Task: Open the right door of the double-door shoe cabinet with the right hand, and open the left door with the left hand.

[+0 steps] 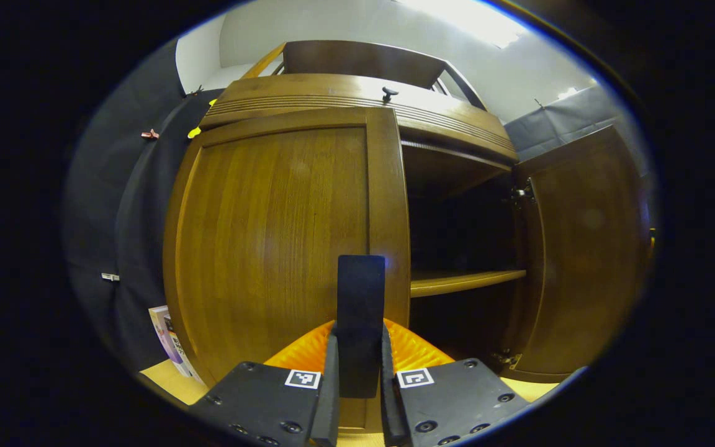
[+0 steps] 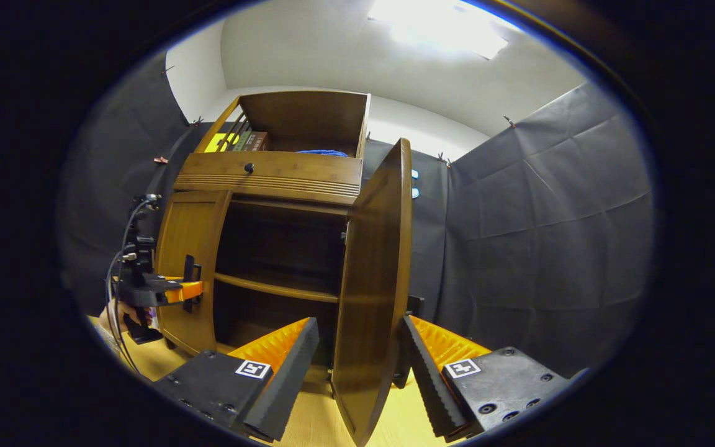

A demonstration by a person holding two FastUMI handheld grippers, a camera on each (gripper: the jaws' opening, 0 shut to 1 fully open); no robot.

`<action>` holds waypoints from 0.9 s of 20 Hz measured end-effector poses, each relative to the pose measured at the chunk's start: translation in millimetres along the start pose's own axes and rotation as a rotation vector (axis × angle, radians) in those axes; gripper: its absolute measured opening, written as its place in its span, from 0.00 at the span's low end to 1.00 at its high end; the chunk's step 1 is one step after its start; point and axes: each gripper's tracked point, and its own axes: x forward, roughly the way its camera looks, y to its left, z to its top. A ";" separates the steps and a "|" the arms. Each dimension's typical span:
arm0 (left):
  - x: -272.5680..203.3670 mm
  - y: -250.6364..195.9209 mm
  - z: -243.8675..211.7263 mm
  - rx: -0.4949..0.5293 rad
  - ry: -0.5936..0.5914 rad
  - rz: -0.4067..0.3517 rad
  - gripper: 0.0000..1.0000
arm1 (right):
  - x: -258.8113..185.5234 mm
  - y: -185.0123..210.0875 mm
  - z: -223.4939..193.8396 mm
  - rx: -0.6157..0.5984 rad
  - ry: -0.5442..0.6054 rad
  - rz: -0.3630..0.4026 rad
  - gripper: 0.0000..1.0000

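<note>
The brown wooden shoe cabinet (image 1: 357, 93) stands close in front of me in the left gripper view. Its left door (image 1: 270, 242) looks closed. My left gripper (image 1: 359, 338) is shut on that door's dark upright handle (image 1: 360, 292), near the door's right edge. The right door (image 1: 581, 248) stands swung wide open, baring a dark interior with a shelf (image 1: 466, 280). In the right gripper view the open right door (image 2: 373, 279) is seen edge-on, and my right gripper (image 2: 360, 323) is open, one finger on each side of it. Farther left, the left gripper (image 2: 187, 288) sits at the left door (image 2: 190, 236).
Above the doors are a drawer with a small knob (image 2: 249, 167) and an open top compartment (image 2: 301, 124) holding books and something blue. A flat box (image 1: 168, 338) leans beside the cabinet on the pale wooden floor (image 2: 314, 428). Black cloth walls (image 2: 537, 236) close in on both sides.
</note>
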 end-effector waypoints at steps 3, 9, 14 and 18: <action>-20.9 3.3 3.8 -0.009 0.001 -0.027 0.29 | -8.9 14.4 2.0 0.013 0.006 0.020 0.86; -54.5 12.1 8.8 -0.022 -0.001 -0.059 0.30 | -12.2 35.0 6.6 0.010 -0.001 0.033 0.86; -83.3 24.6 13.7 -0.033 -0.004 -0.073 0.30 | -20.3 53.8 8.0 0.023 0.005 0.068 0.86; -102.7 37.0 15.5 -0.035 -0.005 -0.057 0.31 | -21.8 72.6 10.7 0.039 -0.003 0.104 0.86</action>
